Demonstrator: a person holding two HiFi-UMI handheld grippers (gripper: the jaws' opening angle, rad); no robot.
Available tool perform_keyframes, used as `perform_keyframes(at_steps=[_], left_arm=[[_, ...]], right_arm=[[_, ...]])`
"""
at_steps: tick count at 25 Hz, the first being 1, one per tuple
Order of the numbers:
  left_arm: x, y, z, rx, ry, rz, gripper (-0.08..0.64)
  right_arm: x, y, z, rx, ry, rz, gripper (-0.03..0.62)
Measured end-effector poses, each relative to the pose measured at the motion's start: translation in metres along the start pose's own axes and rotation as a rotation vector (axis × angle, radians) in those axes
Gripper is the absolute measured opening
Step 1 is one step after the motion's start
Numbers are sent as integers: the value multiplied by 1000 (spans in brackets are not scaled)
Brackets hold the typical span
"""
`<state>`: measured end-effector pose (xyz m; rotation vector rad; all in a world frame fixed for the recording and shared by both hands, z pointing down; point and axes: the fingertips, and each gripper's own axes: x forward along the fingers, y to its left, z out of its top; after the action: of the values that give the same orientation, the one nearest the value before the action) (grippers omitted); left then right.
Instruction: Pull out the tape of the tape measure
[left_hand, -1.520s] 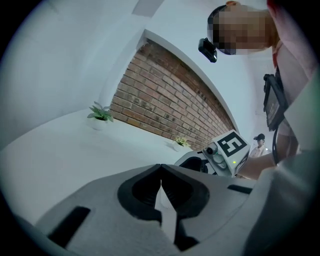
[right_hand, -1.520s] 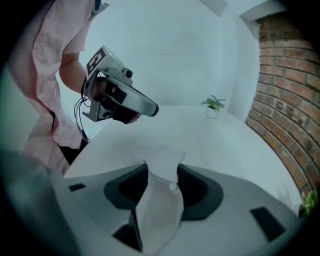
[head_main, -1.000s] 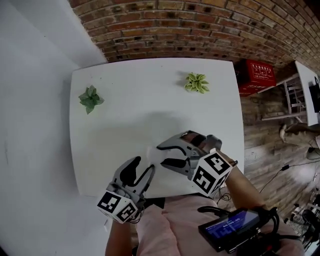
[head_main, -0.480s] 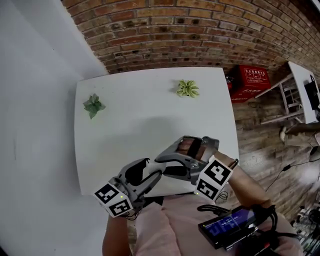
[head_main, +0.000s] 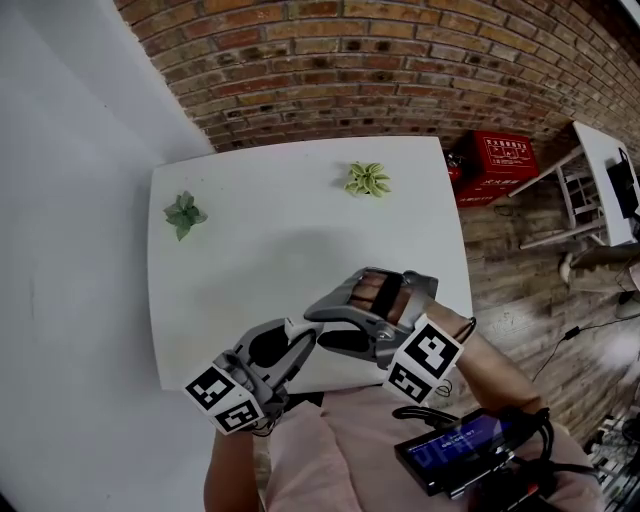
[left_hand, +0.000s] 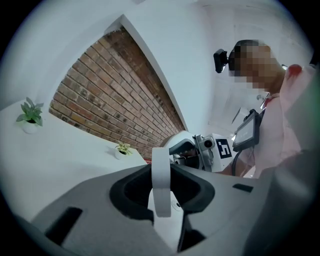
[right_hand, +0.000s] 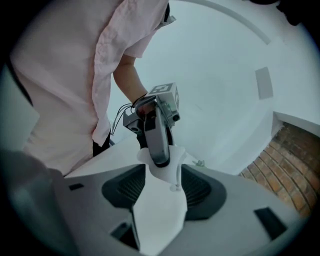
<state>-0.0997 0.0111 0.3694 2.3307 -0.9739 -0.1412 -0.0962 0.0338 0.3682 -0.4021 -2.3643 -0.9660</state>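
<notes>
Both grippers meet above the front edge of the white table (head_main: 270, 250). My right gripper (head_main: 316, 328) is shut on the white tape measure (right_hand: 161, 210), whose body fills the gap between its jaws (right_hand: 160, 195); those jaws have just been opening slightly, with the case still between them. My left gripper (head_main: 299, 333) faces it from the left. Its jaws have just been closing and now stand on a white strip (left_hand: 161, 172) that rises upright between them (left_hand: 161, 187). In the head view the white case hardly shows against the table.
A small dark green plant (head_main: 185, 213) stands at the table's left, a yellow-green one (head_main: 367, 179) at the back. A red crate (head_main: 497, 160) sits on the wooden floor to the right. A brick wall runs behind. A screen device (head_main: 455, 452) hangs at the person's waist.
The left jaws stood wide apart before and have come together on the white strip. Both grippers have risen a little and stayed close together.
</notes>
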Motion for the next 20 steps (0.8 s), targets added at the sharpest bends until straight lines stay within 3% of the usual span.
perform_keyframes(at_steps=[4, 9, 13, 17, 20], left_arm=[[-6, -1, 24, 17, -103, 3, 104], [-12, -14, 55, 137, -225, -29, 104], [-14, -31, 66, 284, -257, -81, 103], [-13, -48, 69, 428, -254, -141, 101], [-10, -57, 62, 456, -211, -181, 101]], right_arm=[[-23, -17, 11, 179, -121, -44, 275], [-64, -58, 29, 514, -361, -145, 214], [-84, -76, 37, 924, -567, -126, 186], [-87, -73, 29, 1099, -608, -57, 184], [-92, -75, 28, 1280, -661, 1, 139]])
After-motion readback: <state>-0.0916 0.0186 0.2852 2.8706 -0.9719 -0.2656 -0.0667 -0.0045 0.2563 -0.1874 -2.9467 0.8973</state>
